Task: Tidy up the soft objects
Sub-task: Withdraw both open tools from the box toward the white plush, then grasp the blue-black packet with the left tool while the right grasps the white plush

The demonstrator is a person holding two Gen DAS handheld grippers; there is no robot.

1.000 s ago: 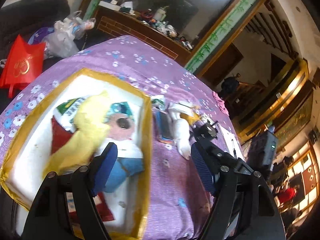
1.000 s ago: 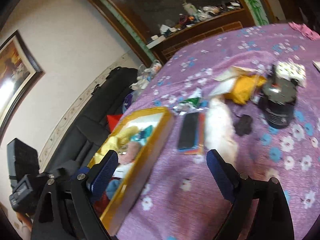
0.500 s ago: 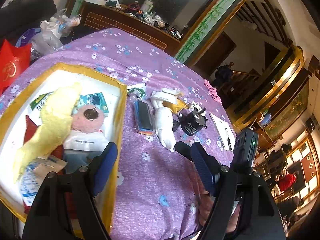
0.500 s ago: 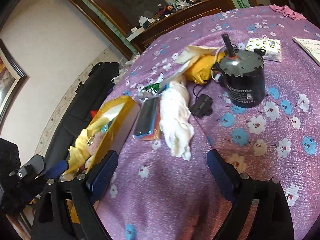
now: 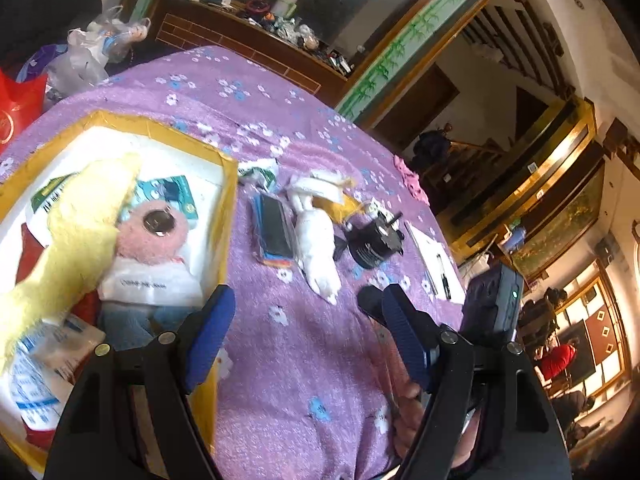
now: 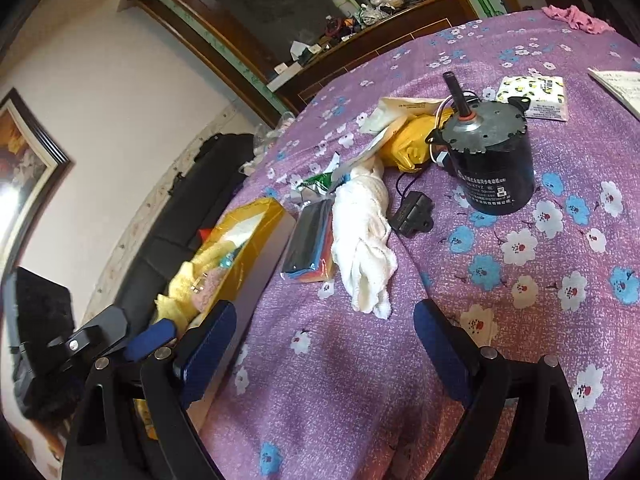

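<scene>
A yellow-rimmed white box (image 5: pixel 228 200) at the left holds a yellow cloth (image 5: pixel 80 224), a pink plush (image 5: pixel 154 236) and packets. A white rolled cloth (image 5: pixel 316 244) lies on the purple flowered tablecloth to its right; it also shows in the right wrist view (image 6: pixel 364 240). My left gripper (image 5: pixel 304 328) is open and empty, by the box's near corner. My right gripper (image 6: pixel 324 340) is open and empty, just short of the white cloth. The box also shows in the right wrist view (image 6: pixel 260 224).
A dark flat packet (image 6: pixel 308 236) lies between box and white cloth. A black motor (image 6: pixel 488 156), a small black plug (image 6: pixel 414 212), a yellow bag (image 6: pixel 412 136), a tissue pack (image 6: pixel 536 96) and a pink rag (image 6: pixel 576 18) sit farther out. A notepad (image 5: pixel 432 264) lies right.
Both grippers have drawn back from the box and swung right toward the white cloth. The right gripper is now closer to the cloth. Both stay open and empty.
</scene>
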